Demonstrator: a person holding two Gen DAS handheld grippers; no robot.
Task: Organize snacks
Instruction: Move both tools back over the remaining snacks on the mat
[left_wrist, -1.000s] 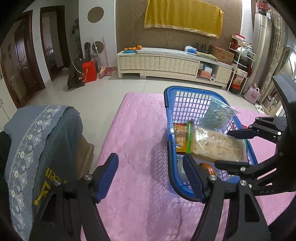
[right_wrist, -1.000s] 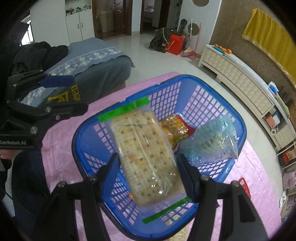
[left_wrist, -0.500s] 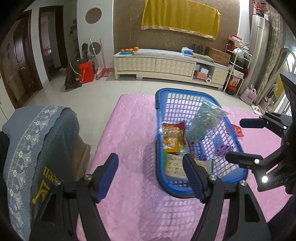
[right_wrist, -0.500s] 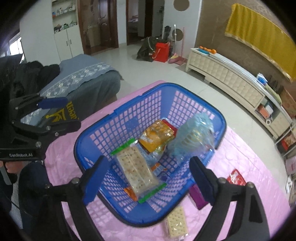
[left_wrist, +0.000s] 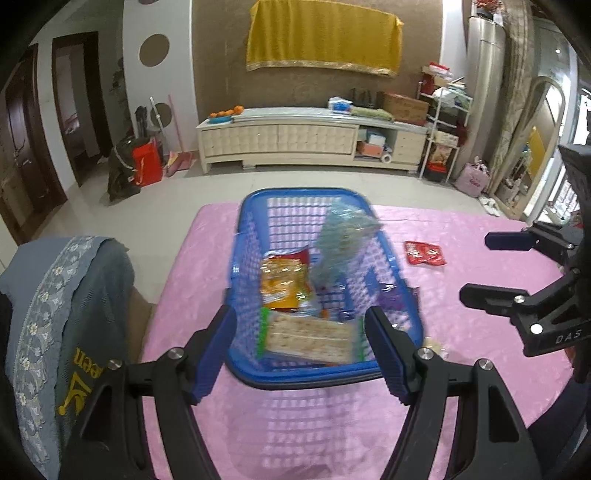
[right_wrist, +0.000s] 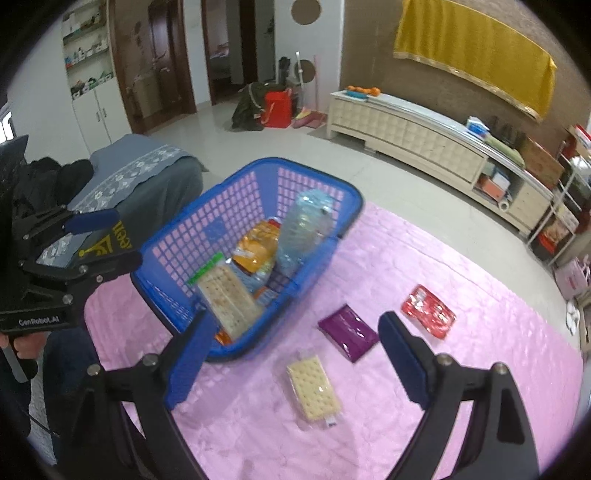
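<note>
Nearest the right wrist camera, the right hand-held gripper stands wide apart with nothing between its pads; its jaws have just been opening, and the cracker pack it let go now lies in the blue basket, propped against the near rim. The left hand-held gripper is likewise parted and empty, hanging over the basket's near edge.

Just beyond the right gripper, on the pink tabletop, three packets are not yet stowed: a second cracker pack nearest, a purple packet a little farther and just right of the basket, and a red packet farther right again. All three lie flat and apart from one another.

Inside the basket I count three clear items: the one cracker pack, an orange snack bag behind it, and a pale blue clear bag standing tall against the far right wall. Something small and orange peeks out beneath the crackers, but it is too hidden to name.

The step in hand looks like the turn between a finished drop and the next pick. The loose cracker pack seems the likeliest target: the right gripper would need to come down over it, line its pads up across the narrow sides, and close gently, since crackers break easily.

Far behind are a long cream cabinet and a yellow cloth on the wall.
</note>
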